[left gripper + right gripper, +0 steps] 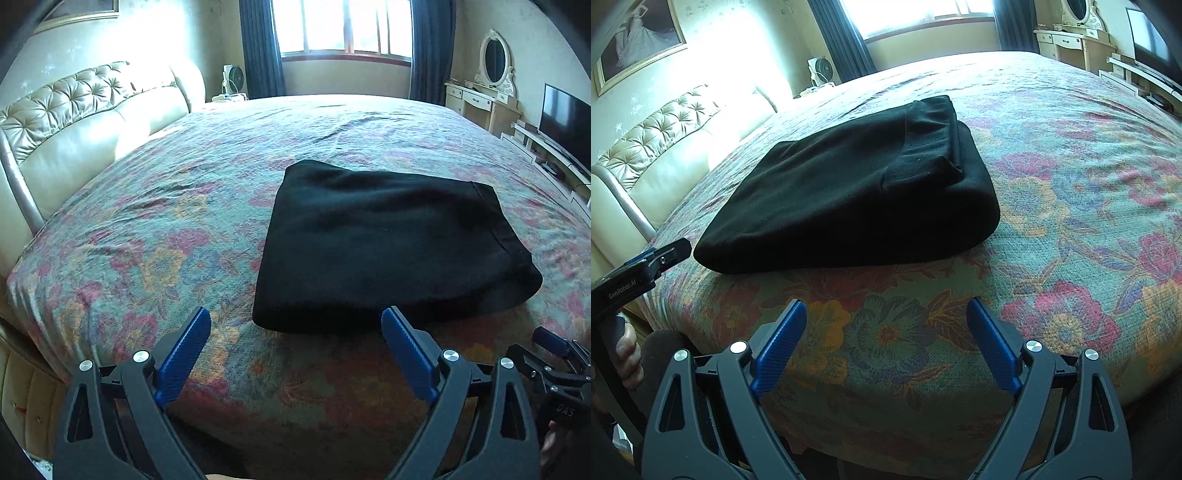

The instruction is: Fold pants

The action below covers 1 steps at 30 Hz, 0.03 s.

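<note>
The black pants (391,240) lie folded into a compact rectangle on the floral bedspread (166,221); they also show in the right wrist view (849,192), with the waistband on top at the far end. My left gripper (295,321) is open and empty, just short of the near edge of the pants. My right gripper (886,314) is open and empty, over the bedspread (1071,184) near the bed's front edge, a little back from the pants. Each gripper shows at the edge of the other's view: the right one (554,347), the left one (665,254).
A tufted cream headboard (74,110) runs along the left. A window with dark curtains (343,29) is at the far side. A dressing table with an oval mirror (491,74) and a TV (565,122) stand at the right. A small fan (234,79) sits beside the bed.
</note>
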Motion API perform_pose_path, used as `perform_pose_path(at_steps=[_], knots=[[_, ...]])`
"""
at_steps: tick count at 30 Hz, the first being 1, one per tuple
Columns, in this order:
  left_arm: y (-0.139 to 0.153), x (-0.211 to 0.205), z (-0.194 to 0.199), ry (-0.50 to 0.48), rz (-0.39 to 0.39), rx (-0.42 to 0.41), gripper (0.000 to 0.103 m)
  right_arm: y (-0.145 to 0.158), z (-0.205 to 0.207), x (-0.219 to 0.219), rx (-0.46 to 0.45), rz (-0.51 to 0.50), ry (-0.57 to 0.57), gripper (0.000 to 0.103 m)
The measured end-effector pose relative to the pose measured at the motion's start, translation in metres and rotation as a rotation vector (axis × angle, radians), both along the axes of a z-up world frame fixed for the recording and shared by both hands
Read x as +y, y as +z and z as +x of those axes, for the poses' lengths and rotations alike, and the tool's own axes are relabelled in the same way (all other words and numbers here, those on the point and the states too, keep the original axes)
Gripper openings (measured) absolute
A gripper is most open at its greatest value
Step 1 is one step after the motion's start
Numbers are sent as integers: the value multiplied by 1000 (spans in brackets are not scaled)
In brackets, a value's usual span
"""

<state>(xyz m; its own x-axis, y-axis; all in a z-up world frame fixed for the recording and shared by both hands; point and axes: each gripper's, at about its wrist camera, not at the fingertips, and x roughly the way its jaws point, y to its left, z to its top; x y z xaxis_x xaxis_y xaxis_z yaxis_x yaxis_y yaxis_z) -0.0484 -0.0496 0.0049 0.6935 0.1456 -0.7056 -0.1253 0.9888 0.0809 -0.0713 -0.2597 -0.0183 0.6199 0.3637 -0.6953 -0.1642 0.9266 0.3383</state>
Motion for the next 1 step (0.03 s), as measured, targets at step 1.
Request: perform_pose_path(at_steps=[1], knots=[[0,0,0,5,-4,0,93,2,0,-2,-4,4,-7,88]])
